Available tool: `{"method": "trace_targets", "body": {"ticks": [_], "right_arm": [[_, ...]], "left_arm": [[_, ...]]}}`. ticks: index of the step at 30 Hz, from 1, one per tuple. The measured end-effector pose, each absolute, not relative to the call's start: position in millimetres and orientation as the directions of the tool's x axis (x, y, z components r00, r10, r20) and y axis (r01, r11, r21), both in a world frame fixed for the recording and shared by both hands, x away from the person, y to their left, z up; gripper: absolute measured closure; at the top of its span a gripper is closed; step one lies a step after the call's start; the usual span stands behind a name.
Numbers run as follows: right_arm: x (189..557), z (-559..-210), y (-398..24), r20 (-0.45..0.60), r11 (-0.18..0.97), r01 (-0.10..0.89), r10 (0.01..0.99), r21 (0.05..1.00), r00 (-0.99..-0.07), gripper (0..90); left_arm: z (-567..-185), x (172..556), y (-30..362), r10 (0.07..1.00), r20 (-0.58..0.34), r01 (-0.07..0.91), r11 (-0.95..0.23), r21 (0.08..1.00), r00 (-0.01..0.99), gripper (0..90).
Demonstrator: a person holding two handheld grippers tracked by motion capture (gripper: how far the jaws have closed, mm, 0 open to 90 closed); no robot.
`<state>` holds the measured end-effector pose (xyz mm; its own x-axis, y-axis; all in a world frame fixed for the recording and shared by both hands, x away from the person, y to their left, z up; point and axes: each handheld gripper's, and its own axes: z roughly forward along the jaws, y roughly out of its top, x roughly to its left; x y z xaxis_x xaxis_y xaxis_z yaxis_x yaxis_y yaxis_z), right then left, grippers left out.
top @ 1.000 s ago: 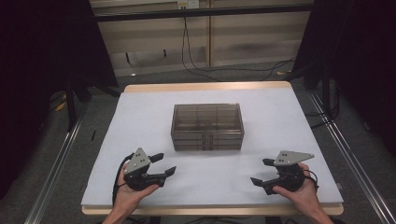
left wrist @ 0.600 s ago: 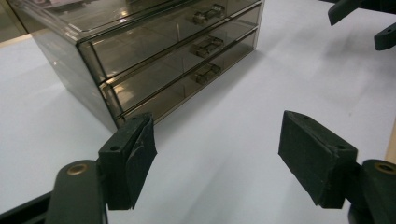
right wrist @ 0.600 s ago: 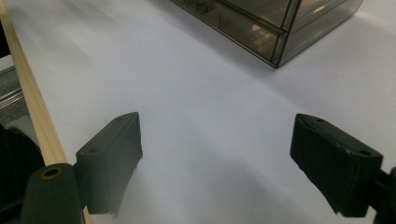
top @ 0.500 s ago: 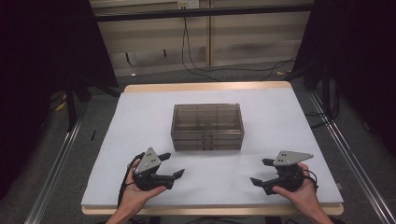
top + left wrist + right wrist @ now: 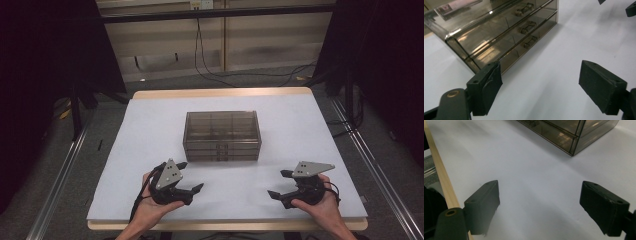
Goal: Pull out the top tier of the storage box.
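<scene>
— Well, start with the grippers. How do they stand?

— Left gripper [image 5: 189, 176] sits in the person's left hand [image 5: 152, 207] near the front edge of the bench [image 5: 150, 130], jaws spread wide with nothing between them. In the left gripper view its two black pads [image 5: 485, 90] frame bare white surface, and one of them overlaps the near corner of the drawer box [image 5: 499, 32] in the picture (whether it touches I cannot tell).

— And the right one?

— Right gripper [image 5: 281, 184] is held in the right hand [image 5: 320, 205] at the front right of the bench, also wide open and empty. Its jaws point inward, toward the left gripper. In the right gripper view its pads [image 5: 484, 205] hang over plain white bench top, with the wooden edge strip [image 5: 439, 175] running along the left of that picture.

— Where is the box, then?

— Drawer box [image 5: 222, 135] stands in the middle of the bench, beyond both grippers and between them. It is smoky, see-through plastic with three shallow drawers stacked, all pushed in, each with a small handle [image 5: 529, 24] at the front. The left gripper is near its front left corner; the right gripper is well apart from it.

— Anything farther out?

— Cables [image 5: 210, 60] trail over the floor behind the bench, and a metal rail [image 5: 60, 170] runs along its left side.
</scene>
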<state>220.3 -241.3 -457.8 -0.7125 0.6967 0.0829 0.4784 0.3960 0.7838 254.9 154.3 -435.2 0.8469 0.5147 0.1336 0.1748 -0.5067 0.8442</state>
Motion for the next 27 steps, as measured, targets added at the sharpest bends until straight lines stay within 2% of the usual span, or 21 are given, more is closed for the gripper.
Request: {"method": "trace_targets", "body": {"ticks": [11,17,21,27], "right_arm": [[220.5,-458.1,-241.1,0.083,0.399,0.48,0.696,0.781,-0.713,16.3],[220.8,-458.3,-240.8,0.082,0.4,0.479,0.695,0.781,-0.715,16.3],[220.4,-458.0,-241.1,0.084,0.399,0.481,0.696,0.781,-0.713,16.3],[219.9,-458.0,-241.1,0.086,0.4,0.482,0.695,0.779,-0.714,16.3]], "left_arm": [[-430.1,253.3,143.6,0.481,0.249,0.074,-0.558,0.827,0.841,27.1],[-426.8,257.0,137.1,0.454,0.285,0.045,-0.59,0.806,0.845,36.1],[-425.6,257.7,128.7,0.44,0.335,0.006,-0.613,0.79,0.833,38.9],[-424.5,259.4,122.7,0.441,0.368,0.009,-0.65,0.76,0.819,45.9]]}}
